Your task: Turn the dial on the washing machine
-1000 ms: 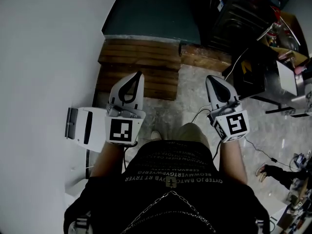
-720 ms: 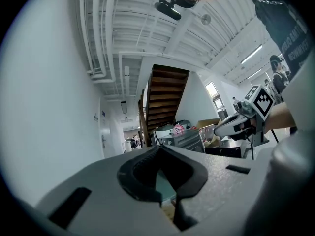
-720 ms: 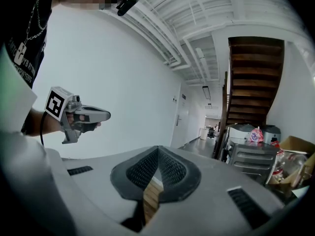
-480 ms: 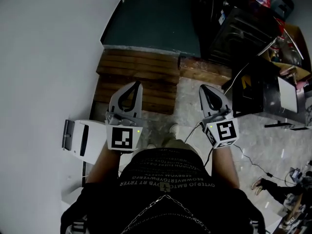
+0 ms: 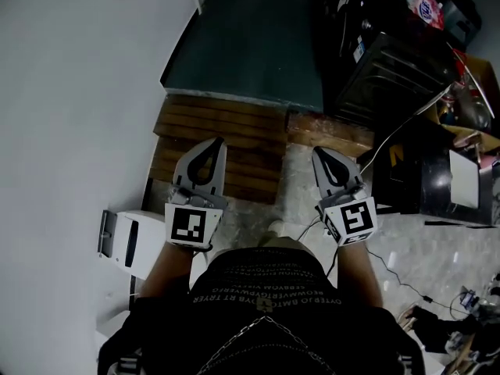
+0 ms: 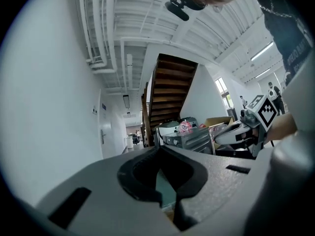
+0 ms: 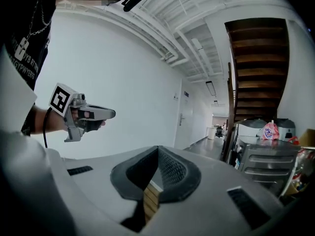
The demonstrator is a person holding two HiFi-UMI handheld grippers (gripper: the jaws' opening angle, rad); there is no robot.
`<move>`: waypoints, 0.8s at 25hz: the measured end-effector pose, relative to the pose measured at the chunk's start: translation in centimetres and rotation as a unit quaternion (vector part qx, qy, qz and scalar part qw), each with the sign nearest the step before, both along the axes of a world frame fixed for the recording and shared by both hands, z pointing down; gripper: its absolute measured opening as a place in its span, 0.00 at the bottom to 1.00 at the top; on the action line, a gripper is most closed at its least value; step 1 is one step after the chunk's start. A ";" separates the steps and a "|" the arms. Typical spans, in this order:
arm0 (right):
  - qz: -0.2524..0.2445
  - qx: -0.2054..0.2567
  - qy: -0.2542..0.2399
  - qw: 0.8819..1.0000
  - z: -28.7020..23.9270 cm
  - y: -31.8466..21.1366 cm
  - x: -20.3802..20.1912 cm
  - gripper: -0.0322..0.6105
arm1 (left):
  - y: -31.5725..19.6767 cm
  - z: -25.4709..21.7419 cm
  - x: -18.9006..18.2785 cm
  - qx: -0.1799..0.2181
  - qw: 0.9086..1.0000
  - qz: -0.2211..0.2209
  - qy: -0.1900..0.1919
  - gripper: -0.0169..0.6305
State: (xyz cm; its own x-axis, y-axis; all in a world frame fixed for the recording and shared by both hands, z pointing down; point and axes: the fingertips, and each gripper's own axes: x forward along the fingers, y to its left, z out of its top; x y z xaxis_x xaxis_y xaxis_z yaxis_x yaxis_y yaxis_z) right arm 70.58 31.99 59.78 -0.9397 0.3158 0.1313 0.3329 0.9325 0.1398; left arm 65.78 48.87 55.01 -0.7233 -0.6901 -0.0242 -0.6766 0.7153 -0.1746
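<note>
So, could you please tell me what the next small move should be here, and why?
Probably a step forward and to the right, toward the appliances. The left gripper and right gripper are both shut and empty, held out near the wooden platform. No dial is visible yet, let alone within reach, so closing the distance seems to come before any grasp.

the head view is dim, its right side sunk in shadow beside a bright white wall (image 5: 70, 92). both gripper views bulge, black-cornered; the window (image 6: 222, 88) glares.

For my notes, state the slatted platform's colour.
Brown wood; the platform shows best in the head view.
</note>
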 end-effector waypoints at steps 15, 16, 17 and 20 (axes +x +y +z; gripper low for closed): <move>-0.028 -0.008 -0.014 0.999 -1.2 -10.2 -6.0 0.05 | -8.3 -2.6 -4.2 -0.001 0.999 -0.031 -0.025 0.03; -0.029 -0.010 -0.013 0.999 -1.1 -10.4 -6.2 0.05 | -8.2 -2.4 -4.3 -0.007 0.999 -0.035 -0.022 0.03; -0.030 -0.011 -0.014 0.999 -1.0 -10.5 -6.6 0.05 | -8.0 -2.2 -4.6 -0.012 0.999 -0.042 -0.019 0.03; -0.034 -0.012 -0.020 0.999 -1.1 -10.7 -8.5 0.05 | -7.5 -2.0 -6.7 -0.013 0.998 -0.063 -0.014 0.03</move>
State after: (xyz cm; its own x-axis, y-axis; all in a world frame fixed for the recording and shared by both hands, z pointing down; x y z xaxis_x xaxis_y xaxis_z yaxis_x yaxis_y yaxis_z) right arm 62.04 21.27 58.71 -0.9204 0.3814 0.0862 0.3900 0.9114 0.1314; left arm 59.06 41.42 53.00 -0.8040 -0.5940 -0.0284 -0.5760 0.7897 -0.2112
